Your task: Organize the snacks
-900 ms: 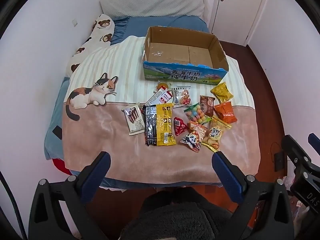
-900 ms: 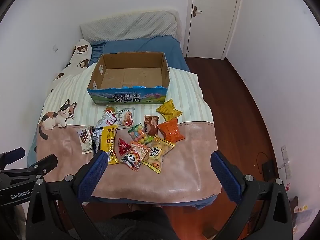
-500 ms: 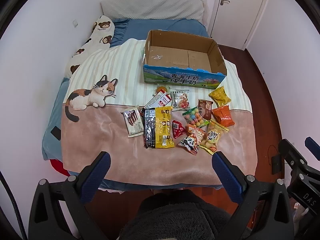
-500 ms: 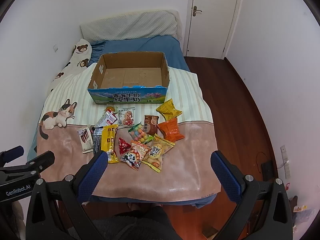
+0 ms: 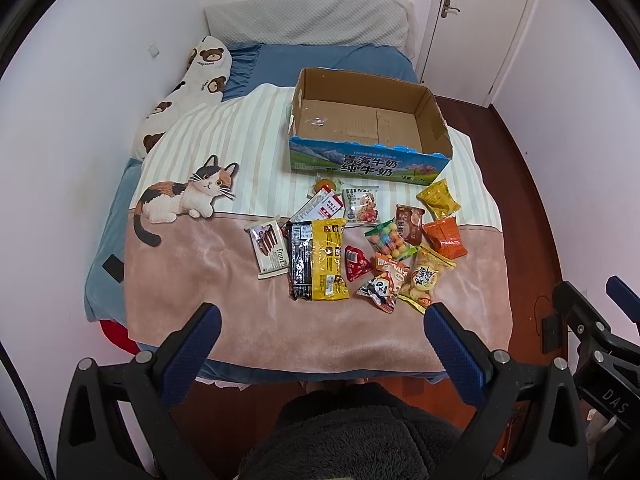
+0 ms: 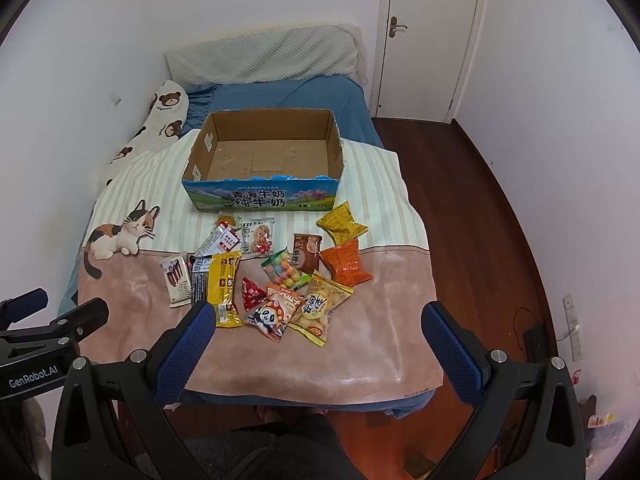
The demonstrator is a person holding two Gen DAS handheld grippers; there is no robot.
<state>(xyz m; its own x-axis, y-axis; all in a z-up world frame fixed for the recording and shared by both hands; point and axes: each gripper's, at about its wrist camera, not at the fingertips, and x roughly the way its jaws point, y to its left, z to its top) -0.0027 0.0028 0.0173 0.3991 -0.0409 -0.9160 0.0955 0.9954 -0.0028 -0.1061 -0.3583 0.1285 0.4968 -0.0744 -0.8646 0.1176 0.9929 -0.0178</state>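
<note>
Spread over a bed, the cat-print blanket (image 5: 192,264) carries a cluster of snack packets (image 5: 360,248) just in front of an empty cardboard box (image 5: 372,160). Both the left gripper (image 5: 320,336) and the right gripper (image 6: 318,330) hang above the near edge, jaws wide, grasping nothing.

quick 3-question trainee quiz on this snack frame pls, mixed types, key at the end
1. True or false: the cardboard box already holds snacks.
2. The orange packet lies directly in front of which packet? A) yellow packet B) panda packet C) red triangular packet
3. Fill in: the left gripper and right gripper both have their jaws ____.

Key: 1 false, the box is empty; 2 A; 3 open, nothing between them.
</note>
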